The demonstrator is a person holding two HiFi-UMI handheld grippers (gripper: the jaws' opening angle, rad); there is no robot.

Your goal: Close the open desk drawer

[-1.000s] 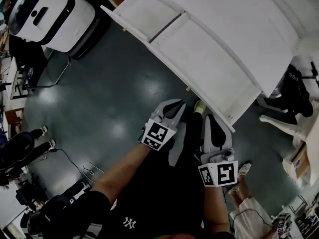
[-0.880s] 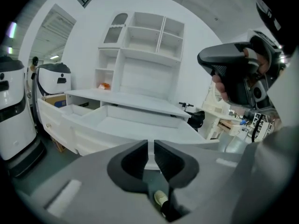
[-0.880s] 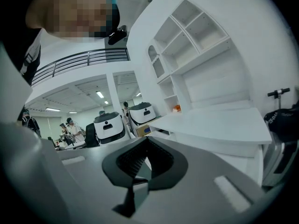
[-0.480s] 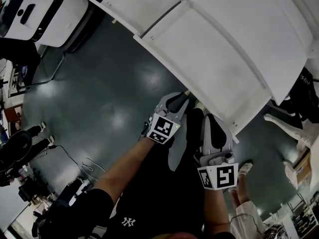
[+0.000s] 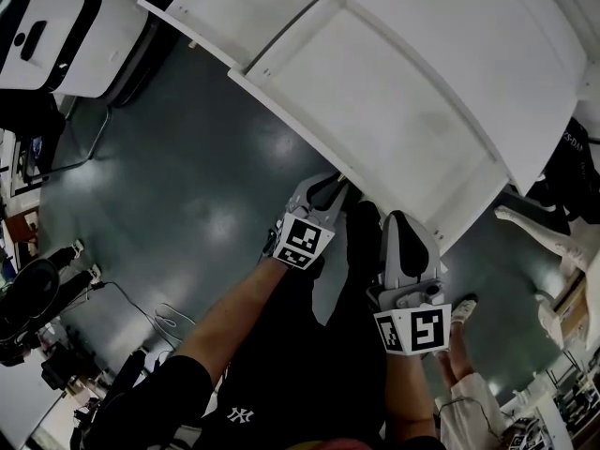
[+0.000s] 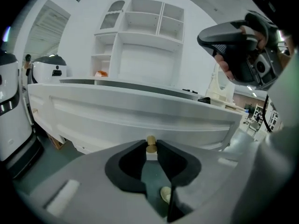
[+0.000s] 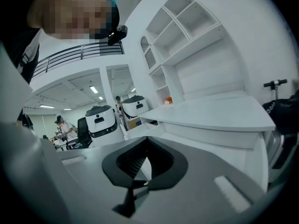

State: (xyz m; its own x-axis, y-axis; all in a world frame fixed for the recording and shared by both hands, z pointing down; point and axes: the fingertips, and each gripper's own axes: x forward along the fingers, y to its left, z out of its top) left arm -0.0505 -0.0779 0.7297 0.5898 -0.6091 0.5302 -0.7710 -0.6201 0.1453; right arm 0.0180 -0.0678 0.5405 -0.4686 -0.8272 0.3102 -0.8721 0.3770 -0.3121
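While the right tool [image 7: 147, 143] stays closed, the left tool [image 6: 151, 149] now clamps the knob [image 6: 151, 140].

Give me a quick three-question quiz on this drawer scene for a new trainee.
1. What stands between the jaws of the left gripper? A: a cable. B: the drawer knob. C: nothing.
2. True or false: the right gripper grips that knob too.
3. Fill in: the desk is coloured ____.
Key: 1 B; 2 false; 3 white.
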